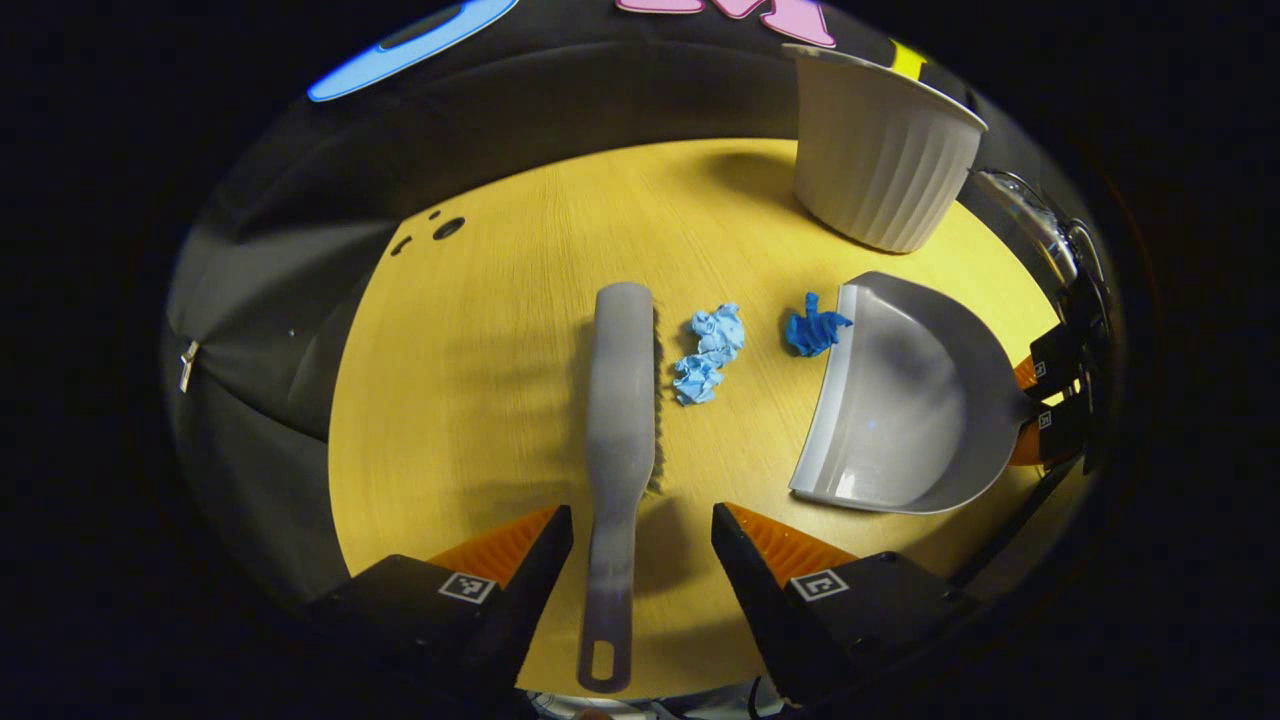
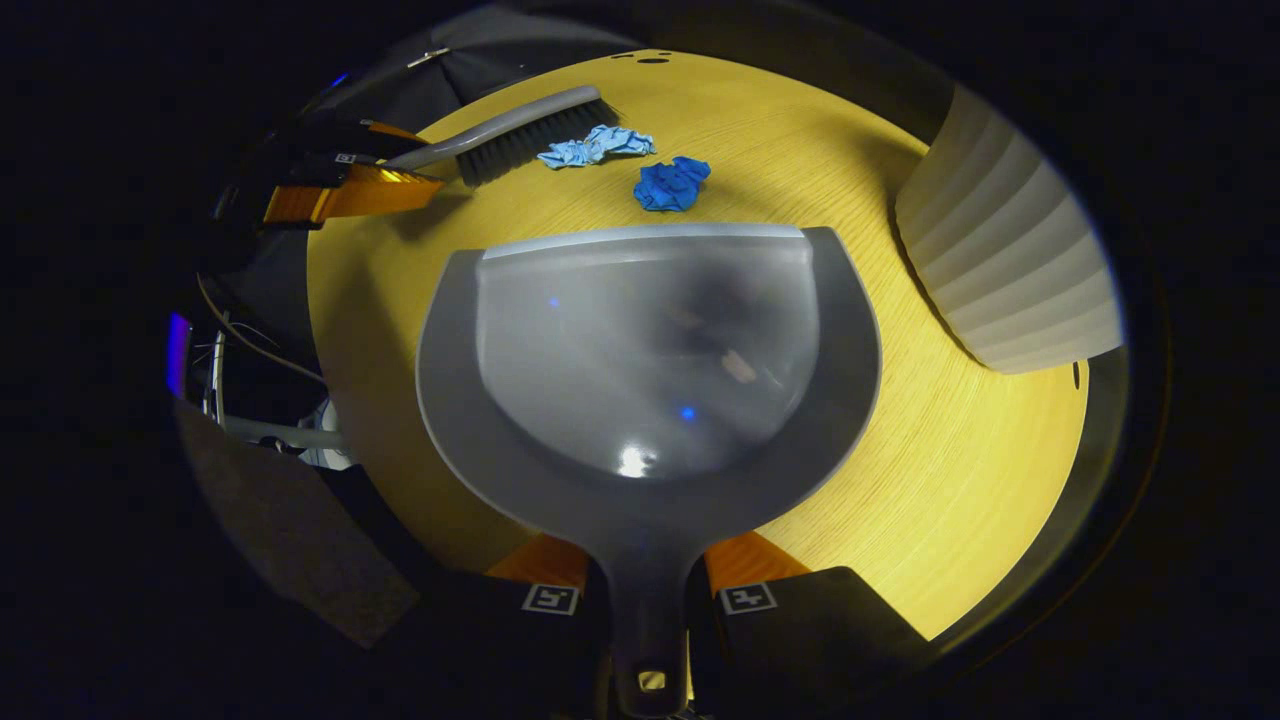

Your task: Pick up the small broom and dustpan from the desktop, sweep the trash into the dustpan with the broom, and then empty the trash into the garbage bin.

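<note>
The left gripper [image 1: 640, 545] holds its jaws spread wide, either side of the grey plastic broom's [image 1: 620, 400] handle without touching it. The broom lies flat on the round yellow wooden worktop [image 1: 480, 400], its long axis running straight away from the jaws, dark bristles facing the trash. The right gripper [image 2: 645, 590] has its jaws closed on the handle of the grey plastic dustpan [image 2: 650, 370], whose straight lip points toward a dark blue crumpled wad [image 2: 672, 184] just beside it. A light blue crumpled wad [image 2: 596, 146] lies against the bristles. The dustpan's scoop is empty. A ribbed white garbage bin [image 1: 880, 160] stands upright beyond.
</note>
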The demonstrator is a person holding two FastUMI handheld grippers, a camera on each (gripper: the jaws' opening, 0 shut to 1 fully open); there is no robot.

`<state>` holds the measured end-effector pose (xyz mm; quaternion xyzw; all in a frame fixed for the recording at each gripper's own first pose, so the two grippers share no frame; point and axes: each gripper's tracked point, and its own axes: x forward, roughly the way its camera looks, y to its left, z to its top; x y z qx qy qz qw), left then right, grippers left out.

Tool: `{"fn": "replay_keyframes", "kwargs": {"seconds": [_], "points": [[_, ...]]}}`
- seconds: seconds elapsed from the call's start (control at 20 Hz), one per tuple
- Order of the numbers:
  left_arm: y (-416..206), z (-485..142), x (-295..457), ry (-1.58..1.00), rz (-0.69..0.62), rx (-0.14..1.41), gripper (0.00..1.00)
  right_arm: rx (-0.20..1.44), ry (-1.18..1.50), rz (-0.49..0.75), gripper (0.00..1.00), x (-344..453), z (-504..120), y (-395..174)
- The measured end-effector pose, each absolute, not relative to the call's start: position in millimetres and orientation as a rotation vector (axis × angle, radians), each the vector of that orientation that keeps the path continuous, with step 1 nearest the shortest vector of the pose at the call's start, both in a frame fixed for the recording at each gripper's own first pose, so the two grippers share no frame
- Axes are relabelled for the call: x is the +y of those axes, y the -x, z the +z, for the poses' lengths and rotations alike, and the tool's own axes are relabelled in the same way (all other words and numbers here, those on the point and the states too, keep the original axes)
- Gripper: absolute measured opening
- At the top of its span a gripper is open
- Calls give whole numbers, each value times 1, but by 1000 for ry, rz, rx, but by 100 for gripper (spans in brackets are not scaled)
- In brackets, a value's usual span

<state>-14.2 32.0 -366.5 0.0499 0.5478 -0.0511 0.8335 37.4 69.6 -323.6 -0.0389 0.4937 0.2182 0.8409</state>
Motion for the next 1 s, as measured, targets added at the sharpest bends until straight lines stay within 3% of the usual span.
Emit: {"fn": "replay_keyframes", "kwargs": {"seconds": [0.1,0.2,0.25,0.4,0.45,0.6,0.65,0.8,1.0], "points": [[13,-376,33,-99,-117,1194,87,1046,92,462,36,69,-325,-36],[12,-382,39,-131,-113,1213,77,1046,104,462,36,68,-324,-36],[13,-385,38,-144,-124,1224,65,1048,102,462,36,69,-324,-35],[14,-394,42,-183,-140,1254,47,1055,90,464,36,69,-325,-36],[15,-398,45,-195,-133,1263,36,1057,89,464,36,69,-325,-35],[13,-400,46,-188,-126,1276,34,1060,89,466,36,69,-324,-35],[15,-402,47,-175,-123,1288,27,1063,89,467,36,68,-324,-35],[11,-399,44,-122,-123,1279,31,1069,86,470,36,68,-325,-34],[5,-399,41,-128,-156,1269,24,1083,82,477,36,67,-324,-31]]}}
